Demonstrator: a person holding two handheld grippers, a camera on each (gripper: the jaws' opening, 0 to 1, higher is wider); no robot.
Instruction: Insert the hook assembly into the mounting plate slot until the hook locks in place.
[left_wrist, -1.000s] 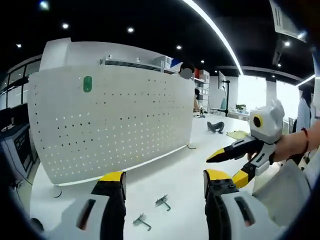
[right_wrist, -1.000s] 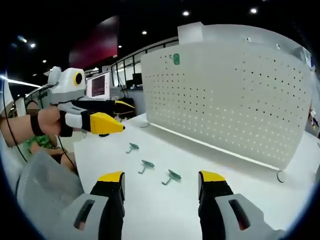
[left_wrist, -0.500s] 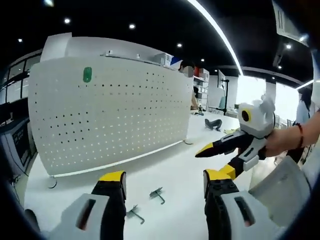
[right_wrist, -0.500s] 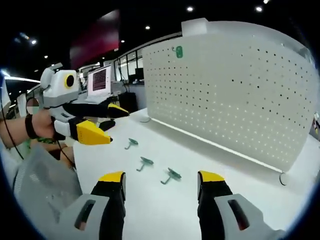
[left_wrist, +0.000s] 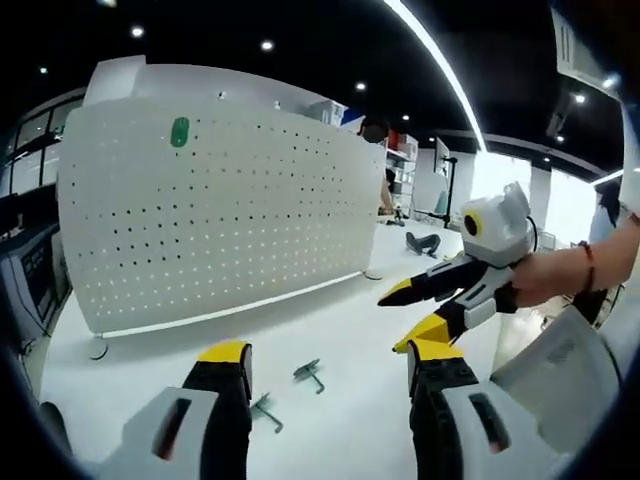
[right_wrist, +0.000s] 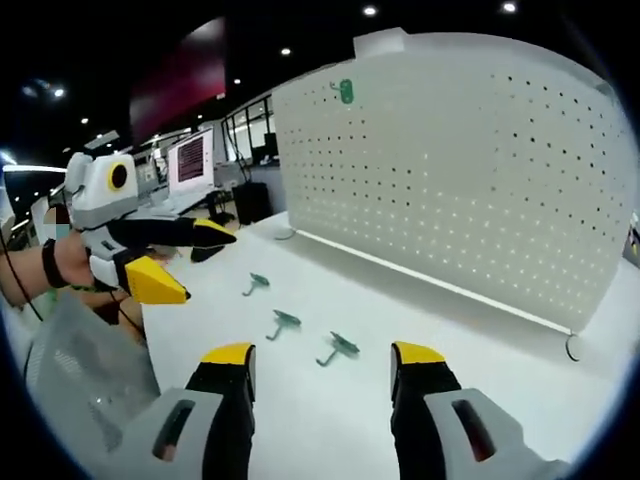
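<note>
1. Both claws have dropped nearer the bench over the last second; the pegboard sits higher in each view, so I judge this the approach to a pick.
2. Three hooks lie loose on the bench, near the pegboard's foot, none mounted.
3. Left claw and right claw both gape wide, holding and touching nothing.

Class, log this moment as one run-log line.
left gripper: open | right gripper: open | hooks: three on table | pegboard: upright
</note>
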